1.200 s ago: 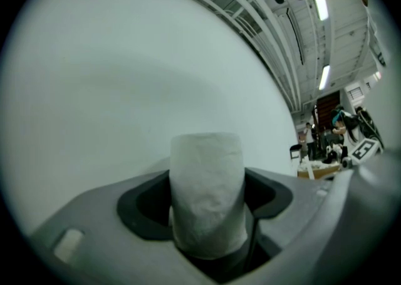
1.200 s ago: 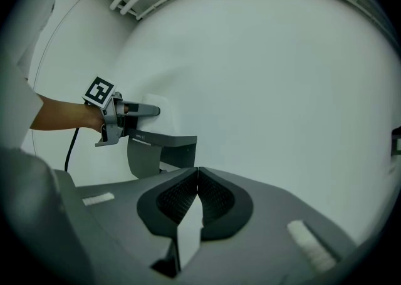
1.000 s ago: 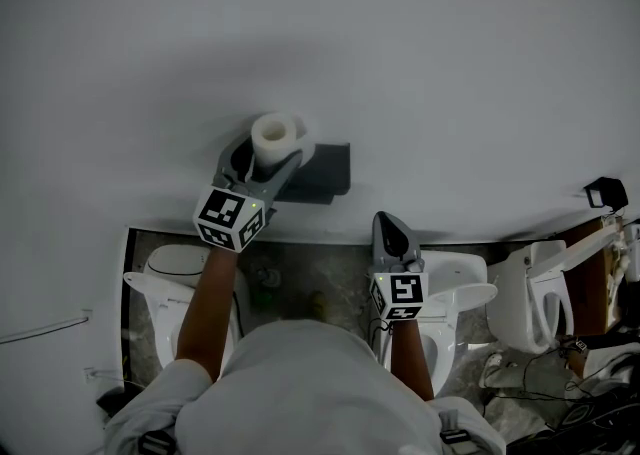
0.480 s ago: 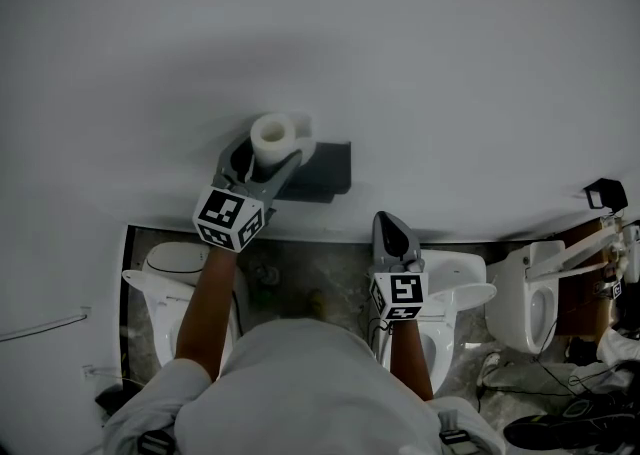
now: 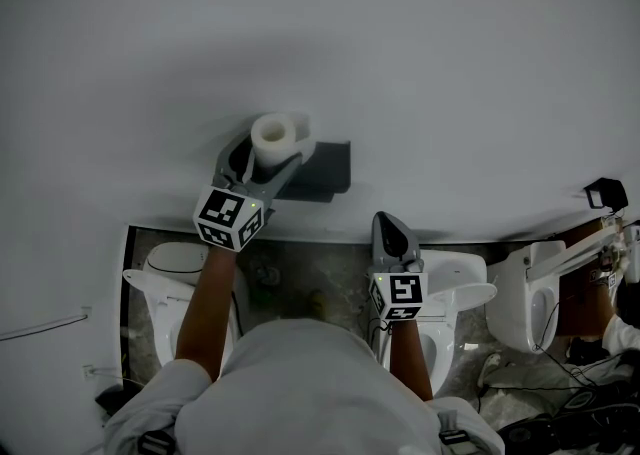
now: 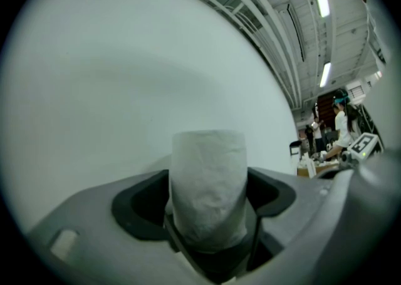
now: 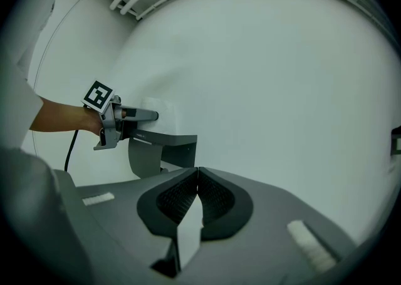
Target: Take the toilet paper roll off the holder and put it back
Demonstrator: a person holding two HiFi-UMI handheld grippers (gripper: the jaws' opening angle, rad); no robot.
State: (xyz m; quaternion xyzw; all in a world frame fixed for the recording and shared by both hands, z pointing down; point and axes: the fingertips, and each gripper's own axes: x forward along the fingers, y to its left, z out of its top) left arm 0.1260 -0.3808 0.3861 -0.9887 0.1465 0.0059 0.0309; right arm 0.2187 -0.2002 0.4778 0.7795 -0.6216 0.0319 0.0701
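A white toilet paper roll (image 5: 275, 136) stands between the jaws of my left gripper (image 5: 262, 155), close to the white wall and just left of the grey holder (image 5: 325, 171). In the left gripper view the roll (image 6: 208, 190) fills the gap between the dark pads (image 6: 141, 205). The left jaws are opening and the pads look just off the paper. My right gripper (image 5: 390, 233) hangs lower and to the right, shut and empty, its ribbed pads (image 7: 213, 196) meeting. It looks at the holder (image 7: 164, 152) and the left gripper (image 7: 147, 115).
Below the wall stand three white toilets (image 5: 175, 273) (image 5: 455, 288) (image 5: 530, 298) on a mottled floor. A small black fitting (image 5: 605, 193) sits on the wall at the far right. People (image 6: 341, 127) stand far off in the left gripper view.
Neither gripper nor the roll has visibly moved in the head view. Only dark things on the floor at the lower right corner have shifted.
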